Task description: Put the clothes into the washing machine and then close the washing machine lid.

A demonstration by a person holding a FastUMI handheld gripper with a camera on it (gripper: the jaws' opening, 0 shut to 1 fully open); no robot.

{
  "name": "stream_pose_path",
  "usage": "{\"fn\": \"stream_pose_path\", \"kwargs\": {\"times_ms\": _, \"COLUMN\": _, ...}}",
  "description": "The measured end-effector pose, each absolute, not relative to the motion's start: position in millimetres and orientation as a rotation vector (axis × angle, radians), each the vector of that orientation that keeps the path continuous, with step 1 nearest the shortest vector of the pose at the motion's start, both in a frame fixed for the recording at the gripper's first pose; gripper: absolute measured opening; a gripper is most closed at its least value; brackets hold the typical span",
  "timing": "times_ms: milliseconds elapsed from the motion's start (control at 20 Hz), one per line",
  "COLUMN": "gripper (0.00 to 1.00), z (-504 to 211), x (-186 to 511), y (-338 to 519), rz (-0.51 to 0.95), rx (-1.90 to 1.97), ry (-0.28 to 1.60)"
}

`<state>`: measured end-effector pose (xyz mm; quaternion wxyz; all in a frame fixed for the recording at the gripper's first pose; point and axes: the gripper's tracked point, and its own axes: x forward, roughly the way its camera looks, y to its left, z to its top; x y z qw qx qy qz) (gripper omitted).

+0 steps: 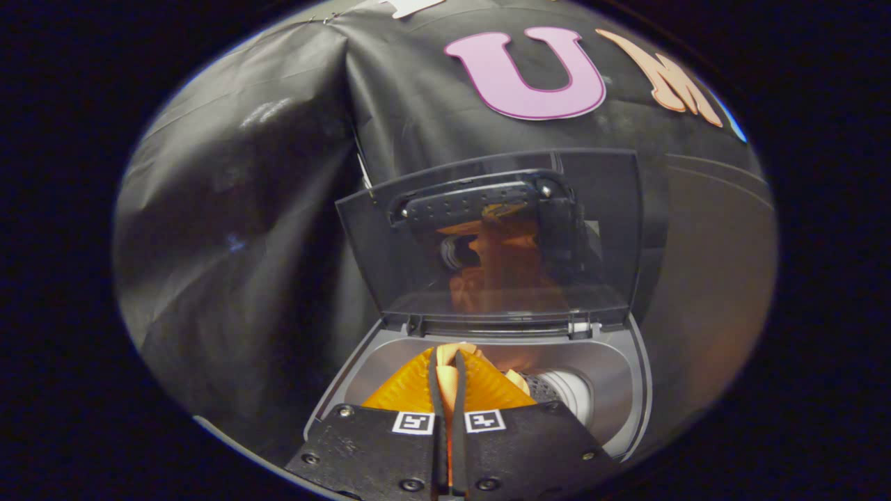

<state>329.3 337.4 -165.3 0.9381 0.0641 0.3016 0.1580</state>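
Observation:
My gripper point(447, 365) hangs over the open grey washing machine point(630, 390), its orange-ribbed fingers point(418, 386) pressed together on a fold of peach-orange cloth point(452, 353). The pinched cloth sticks out just past the fingertips, above the drum opening. More of the cloth point(516, 379) hangs to the right of the fingers. The white drum point(571, 393) lies below and to the right. The clear dark lid point(487, 236) stands upright behind the opening, hinged at the back, and mirrors the gripper and the orange cloth.
The black cloth wall point(243, 209) closes in behind and to the left of the machine. A grey-brown surface point(710, 278) runs to the right of the lid.

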Motion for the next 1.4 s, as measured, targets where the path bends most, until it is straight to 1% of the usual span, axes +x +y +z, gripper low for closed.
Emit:
{"fn": "stream_pose_path", "kwargs": {"times_ms": 200, "gripper": 0.03, "z": -195.0, "x": 319.9, "y": 318.4, "rz": 0.27, "rx": 0.141, "ry": 0.664}}
{"fn": "stream_pose_path", "kwargs": {"times_ms": 300, "gripper": 0.05, "z": -206.7, "x": 317.6, "y": 316.8, "rz": 0.267, "rx": 0.144, "ry": 0.68}}
{"fn": "stream_pose_path", "kwargs": {"times_ms": 400, "gripper": 0.05, "z": -212.6, "x": 315.8, "y": 314.2, "rz": 0.254, "rx": 0.145, "ry": 0.685}}
{"fn": "stream_pose_path", "kwargs": {"times_ms": 450, "gripper": 0.07, "z": -217.4, "x": 315.4, "y": 313.3, "rz": 0.248, "rx": 0.141, "ry": 0.696}}
{"fn": "stream_pose_path", "kwargs": {"times_ms": 650, "gripper": 0.28, "z": -213.7, "x": 315.7, "y": 309.9, "rz": 0.236, "rx": 0.131, "ry": 0.68}}
{"fn": "stream_pose_path", "kwargs": {"times_ms": 1000, "gripper": 0.9, "z": -193.3, "x": 316.5, "y": 308.3, "rz": 0.231, "rx": 0.113, "ry": 0.666}}
{"fn": "stream_pose_path", "kwargs": {"times_ms": 1050, "gripper": 0.99, "z": -182.2, "x": 312.5, "y": 309.4, "rz": 0.231, "rx": 0.118, "ry": 0.661}}
{"fn": "stream_pose_path", "kwargs": {"times_ms": 1400, "gripper": 0.98, "z": -127.0, "x": 320.8, "y": 321.1, "rz": 0.246, "rx": 0.075, "ry": 0.602}}
